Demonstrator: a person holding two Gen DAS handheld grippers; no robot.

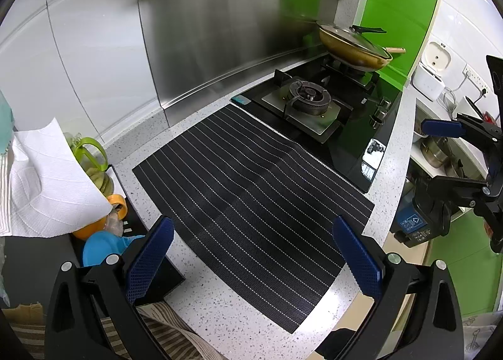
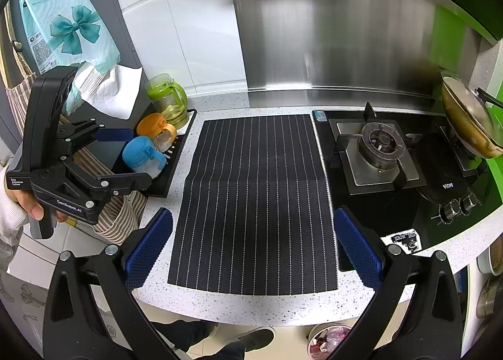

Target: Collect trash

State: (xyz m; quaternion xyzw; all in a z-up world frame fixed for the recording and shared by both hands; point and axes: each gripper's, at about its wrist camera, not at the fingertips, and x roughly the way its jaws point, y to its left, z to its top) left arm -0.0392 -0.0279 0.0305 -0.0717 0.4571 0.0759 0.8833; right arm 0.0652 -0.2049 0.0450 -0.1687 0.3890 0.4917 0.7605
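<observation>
Both tongs wide open, empty.
Left gripper (image 1: 253, 261) and right gripper (image 2: 253, 253) hover over striped mat (image 2: 257, 202); bin (image 2: 328, 341) below right.

The left wrist camera sits low over the table's front left corner, facing diagonally right across the striped mat (image 1: 251, 202) toward the gas stove (image 1: 317, 108). The right wrist camera hangs at the table's front edge, near and a little above, facing squarely toward the back wall over the same mat (image 2: 254, 199). Both share mat, stove and pan (image 1: 355, 45), and each catches the other gripper at its edge
</observation>
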